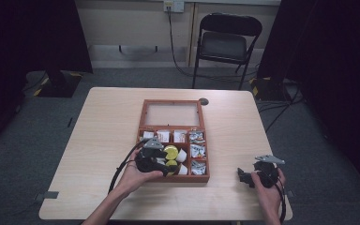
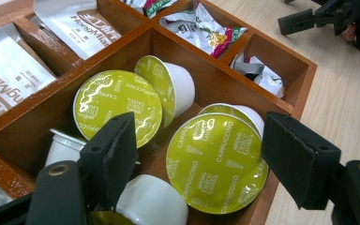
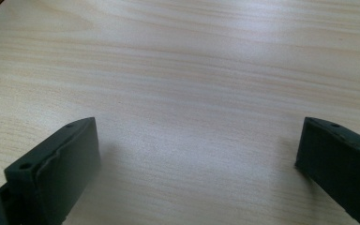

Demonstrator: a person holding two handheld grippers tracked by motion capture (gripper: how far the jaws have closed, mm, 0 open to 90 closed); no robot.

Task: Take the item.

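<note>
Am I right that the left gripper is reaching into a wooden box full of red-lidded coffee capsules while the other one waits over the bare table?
Not quite: the lids are yellow-green, not red. The left gripper view shows the left gripper over cappuccino capsules with yellow-green foil lids in the wooden box. The rest holds: the right gripper waits, jaws open, over the bare table.

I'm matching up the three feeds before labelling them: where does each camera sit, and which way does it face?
High view: above the person's side, facing forward and down on the table; both forearms and tools show.
Left gripper view: on the left tool, looking into the wooden box at cappuccino capsules; its two jaws show.
Right gripper view: on the right tool, facing bare tabletop; its two jaws show.
Shared: high and left gripper views both show box and capsules.
</note>
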